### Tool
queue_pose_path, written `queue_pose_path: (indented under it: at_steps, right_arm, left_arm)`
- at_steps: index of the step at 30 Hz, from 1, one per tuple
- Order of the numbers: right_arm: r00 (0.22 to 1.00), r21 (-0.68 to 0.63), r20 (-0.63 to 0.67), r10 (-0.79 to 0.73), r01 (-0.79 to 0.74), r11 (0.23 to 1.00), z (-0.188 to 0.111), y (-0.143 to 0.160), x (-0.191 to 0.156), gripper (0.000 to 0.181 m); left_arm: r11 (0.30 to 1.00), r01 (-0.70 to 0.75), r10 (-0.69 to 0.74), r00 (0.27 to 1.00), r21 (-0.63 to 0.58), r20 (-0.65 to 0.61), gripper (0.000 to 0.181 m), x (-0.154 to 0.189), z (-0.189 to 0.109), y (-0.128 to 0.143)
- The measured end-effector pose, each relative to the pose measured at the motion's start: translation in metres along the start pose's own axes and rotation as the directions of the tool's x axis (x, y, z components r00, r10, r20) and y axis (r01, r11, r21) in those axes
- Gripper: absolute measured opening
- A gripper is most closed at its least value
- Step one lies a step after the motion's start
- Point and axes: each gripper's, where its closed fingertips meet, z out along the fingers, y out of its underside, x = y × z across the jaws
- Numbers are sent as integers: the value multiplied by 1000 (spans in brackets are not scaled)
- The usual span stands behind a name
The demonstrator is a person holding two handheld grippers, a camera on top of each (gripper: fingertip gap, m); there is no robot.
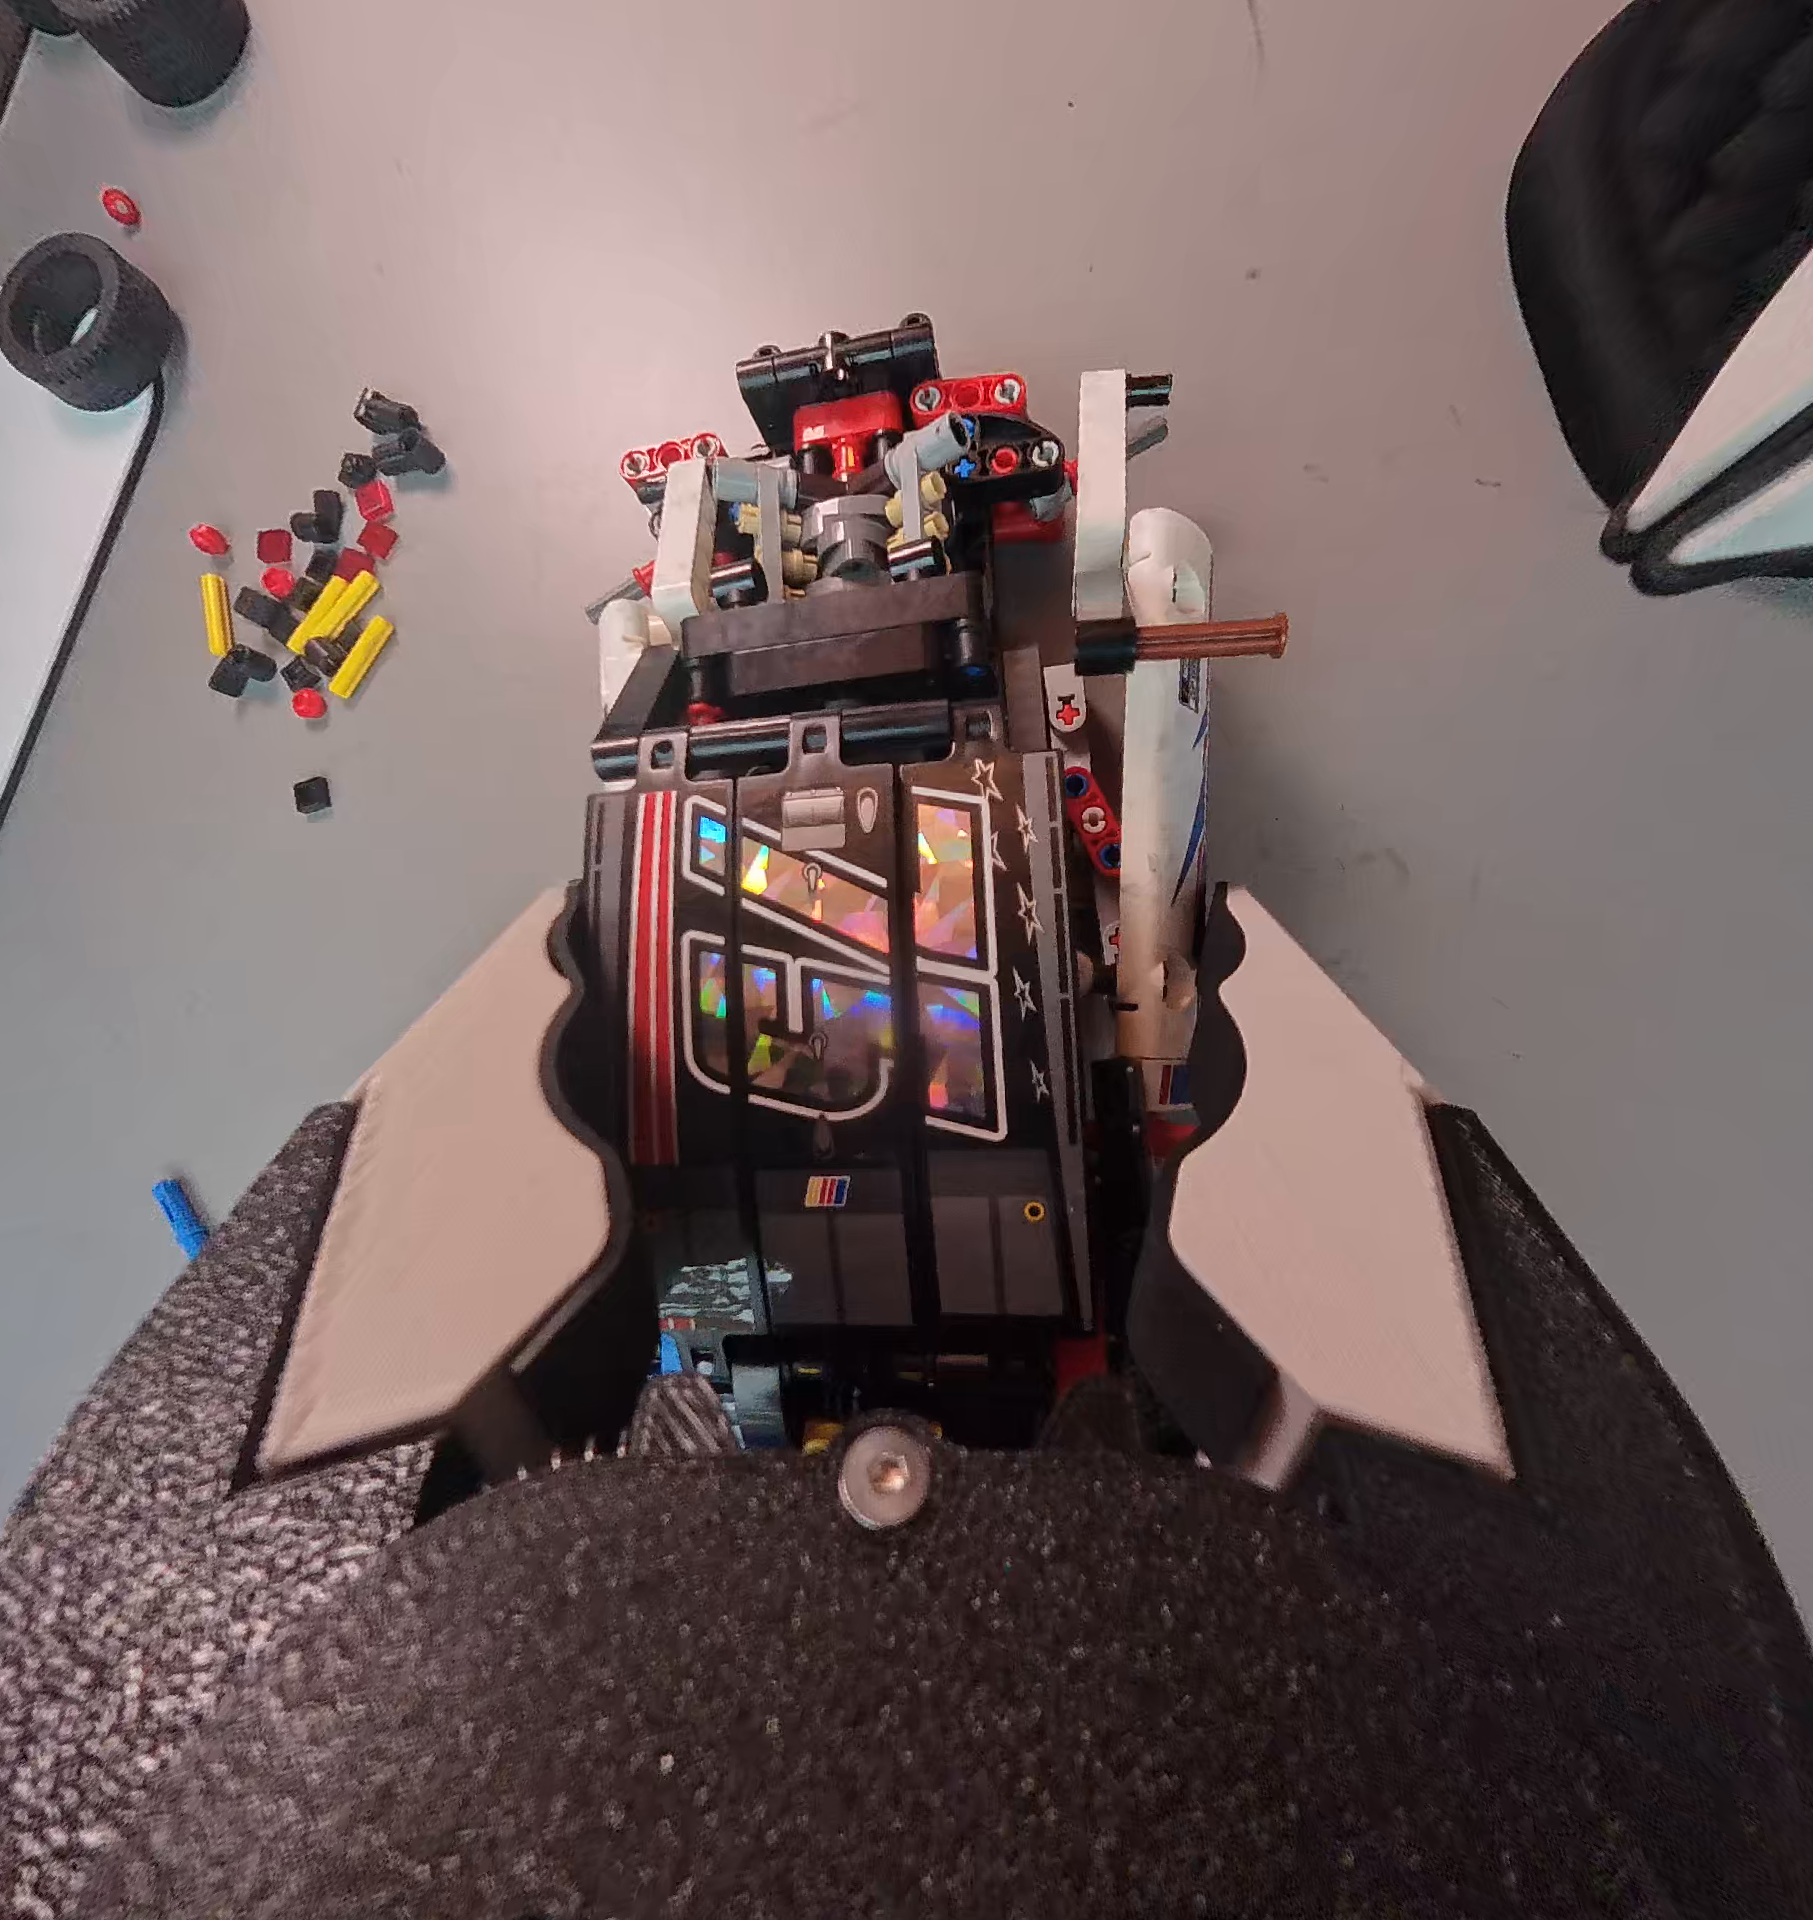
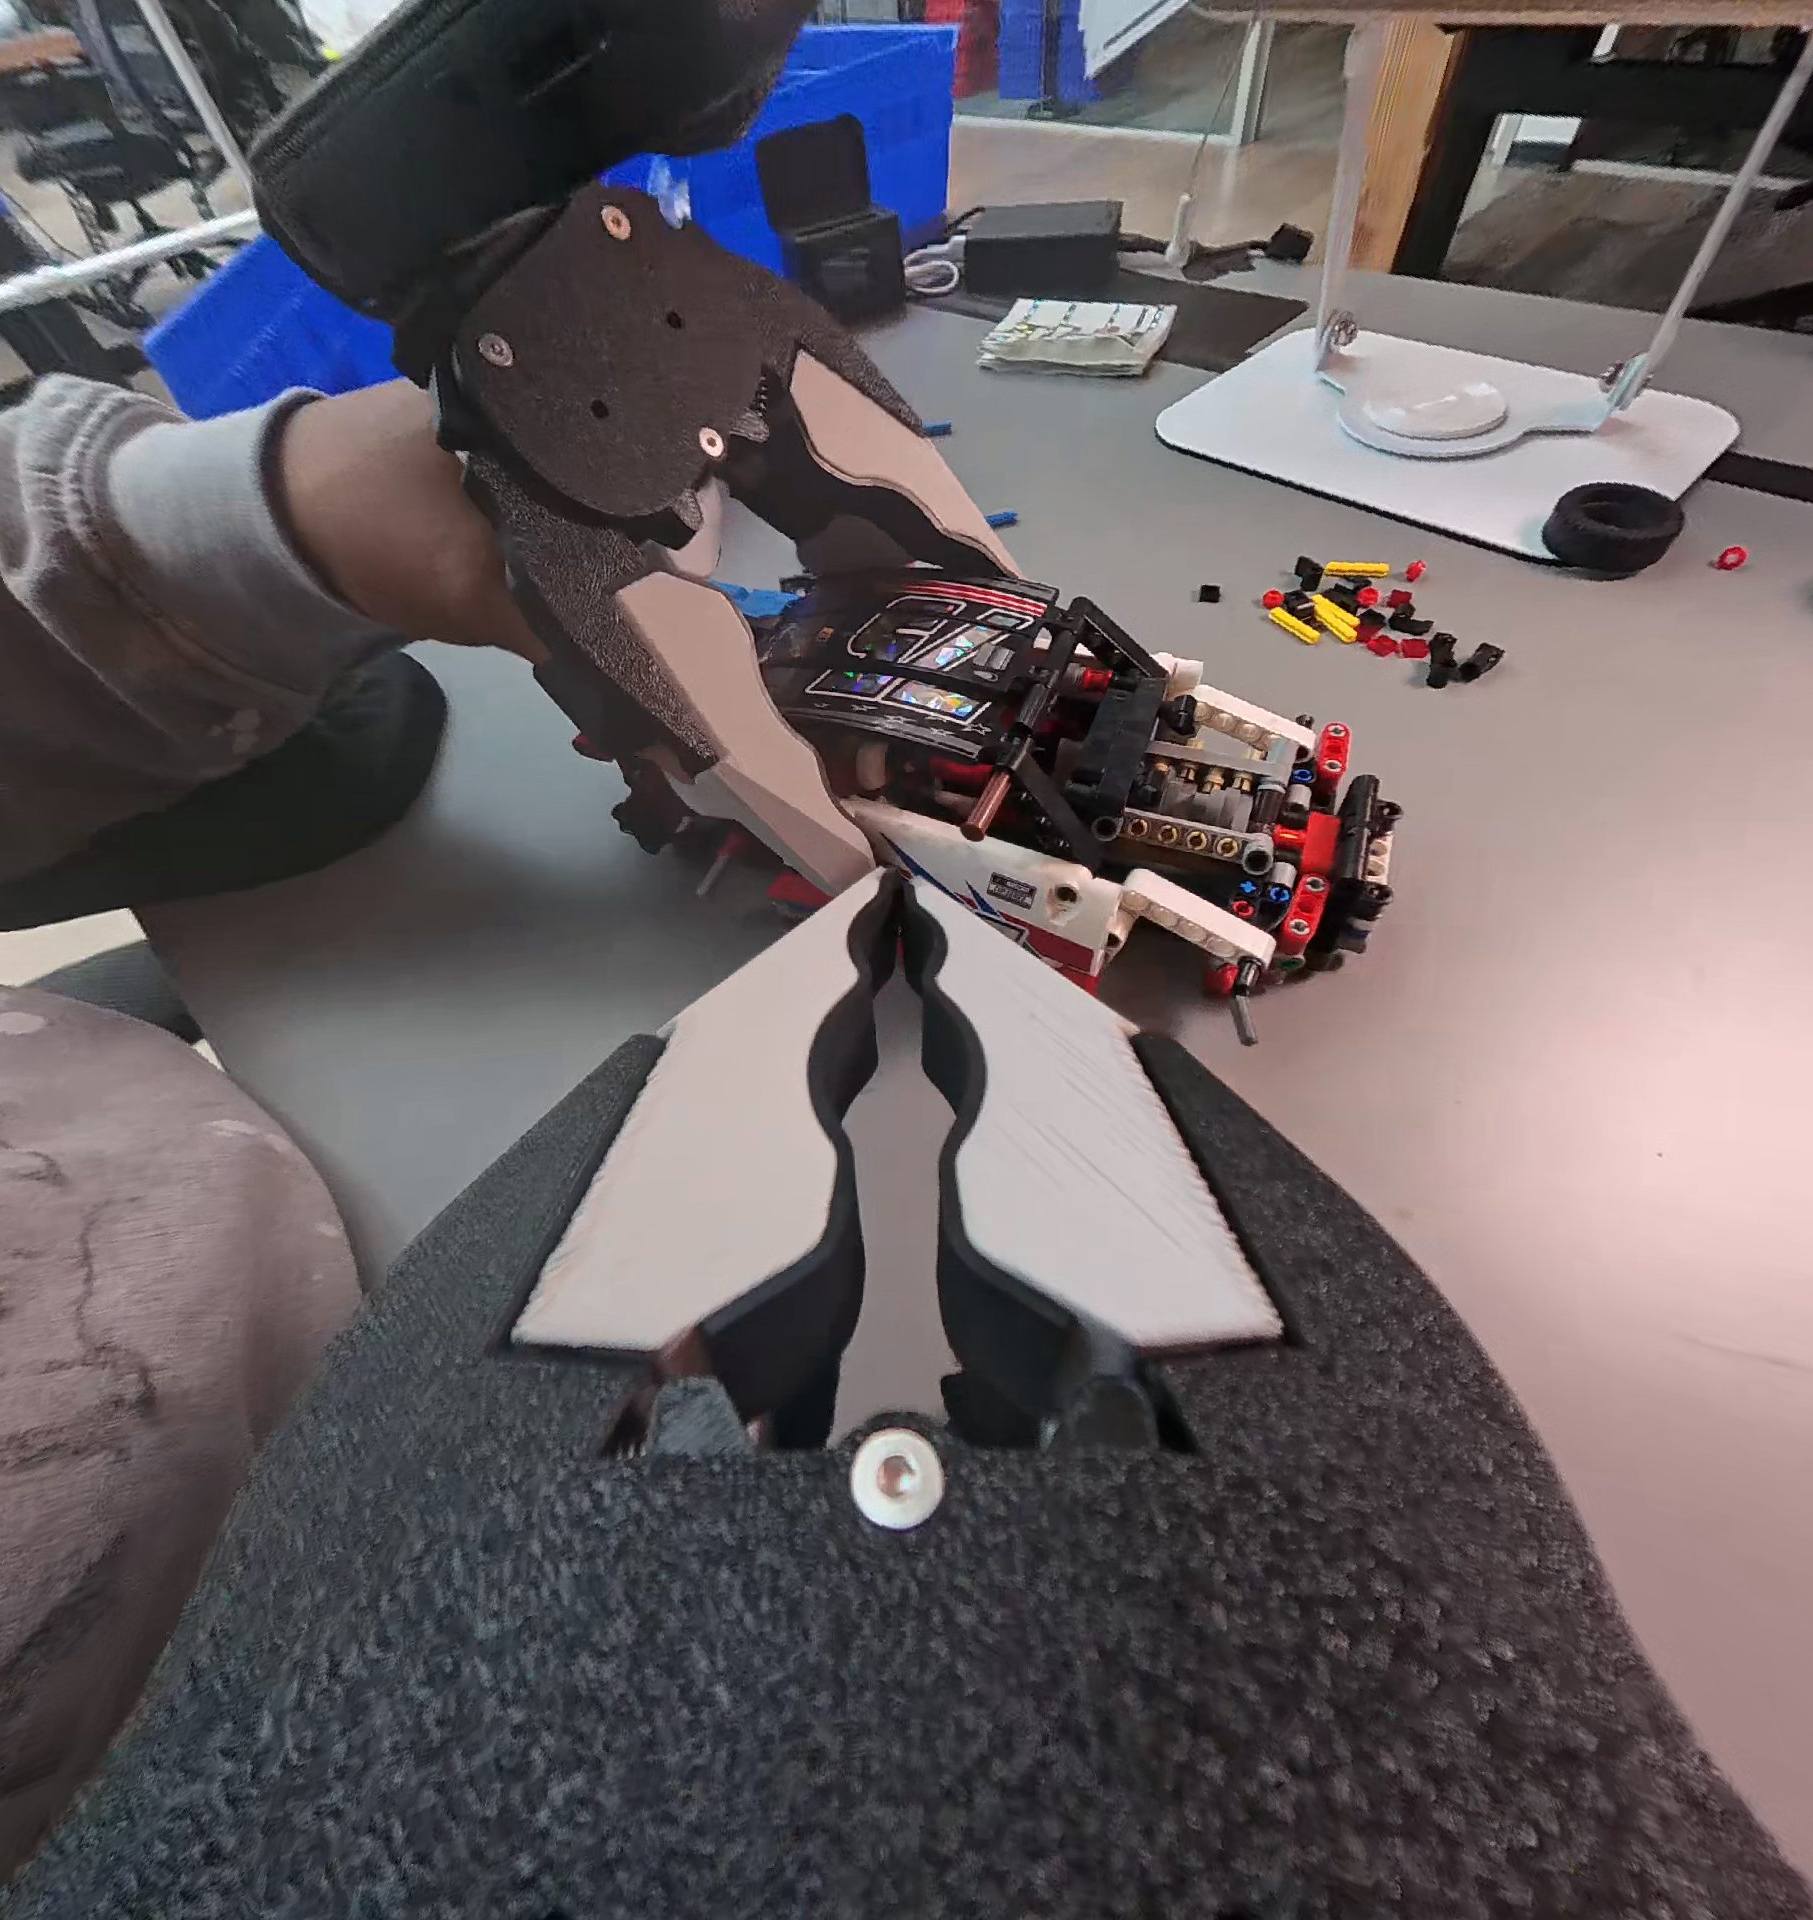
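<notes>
- Nearest the lens in the left wrist view, the left gripper (image 1: 897, 935) straddles the black decorated roof of a brick-built toy car (image 1: 860, 831); both fingers press its sides, so the jaws are held wide around the car's body.
- Left of the car, a scatter of small loose pieces (image 1: 304, 582) in black, red and yellow lies on the grey table (image 1: 1504, 935), with a black rubber tyre (image 1: 86, 322) farther off.
- Running away from the left gripper, the car's long axis points forward, open mechanical end farthest.
- Only the right wrist view shows the right gripper (image 2: 894, 883): its jaws are pinched together, empty, tips just beside the car's white side panel (image 2: 995, 883); whether they touch it cannot be told.
- A brown axle (image 2: 990, 805) sticks out of that side, near the right gripper.
</notes>
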Motion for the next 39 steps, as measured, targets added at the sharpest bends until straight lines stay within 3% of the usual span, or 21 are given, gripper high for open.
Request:
queue_pose_path:
  at_steps: [6,11,13,14,18,26,32,34,39]
  right_arm:
    - [998,1,-53,15,-15,1000,-1,-3,20,0]
    - [989,-26,-137,-61,58,998,27,-6,21,20]
    - [981,-84,-163,-109,97,992,39,1,22,18]
    - [975,-105,-179,-128,111,988,41,4,24,8]
    - [961,-102,-201,-189,172,980,34,3,24,5]
    - [956,-129,-240,-166,138,982,23,14,23,3]
    - [989,-13,-149,-28,27,1000,8,-4,27,4]
    - [993,29,-104,-49,52,998,0,-20,35,3]
    - [991,-10,-46,-129,129,992,4,-44,59,3]
  left_arm:
    - [1000,7,-7,1000,4,1,114,0,1,0]
    - [1000,23,-23,1000,12,1,116,1,2,-1]
    - [1000,24,-24,1000,13,1,115,1,2,-2]
    - [1000,25,-25,1000,16,2,115,1,2,-2]
    - [999,34,-34,999,23,-1,116,1,2,-1]
    - [999,47,-48,998,15,36,111,-6,3,-1]
    - [999,27,-27,1000,29,14,112,-1,1,-1]
    - [999,-6,7,1000,39,-21,112,7,0,-2]
    - [993,-66,80,986,100,-148,112,34,-7,-9]
